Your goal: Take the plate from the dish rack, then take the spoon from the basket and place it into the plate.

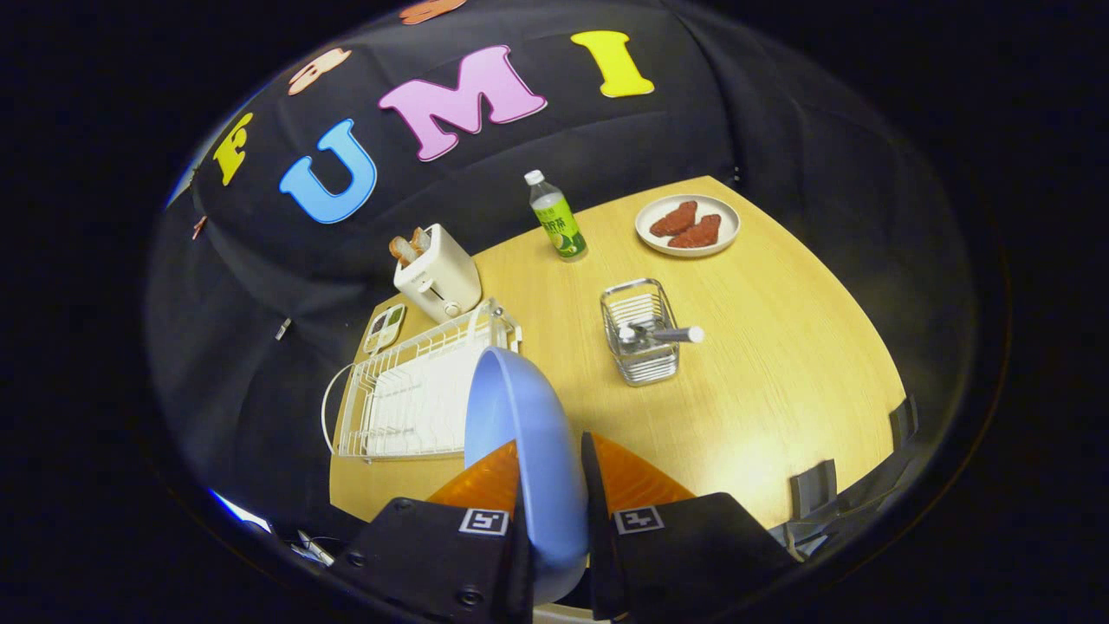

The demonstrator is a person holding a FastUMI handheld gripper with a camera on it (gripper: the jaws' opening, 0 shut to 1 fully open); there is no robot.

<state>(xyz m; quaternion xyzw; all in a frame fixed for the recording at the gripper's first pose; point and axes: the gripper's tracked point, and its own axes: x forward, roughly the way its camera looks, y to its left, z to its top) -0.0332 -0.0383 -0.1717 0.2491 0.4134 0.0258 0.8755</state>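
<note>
While the plate is pinched on edge between the two fingers, the gripper has it up in the air above the table, just beside the white dish rack. Jaws are nearly closed, one finger on each face of the rim, so it's a firm clamp and the plate stands almost vertical, which makes sense since it'd sit upright in a rack anyway. I'd say the first step is basically done; it needs laying flat on bare wood next. Spoon is lying in the little wire basket beyond the fingers, handle poking over the rim, so that should be an easy grab. Farther back there's a toaster, a drink bottle and a dish of food, all well clear of where the plate might go
</note>
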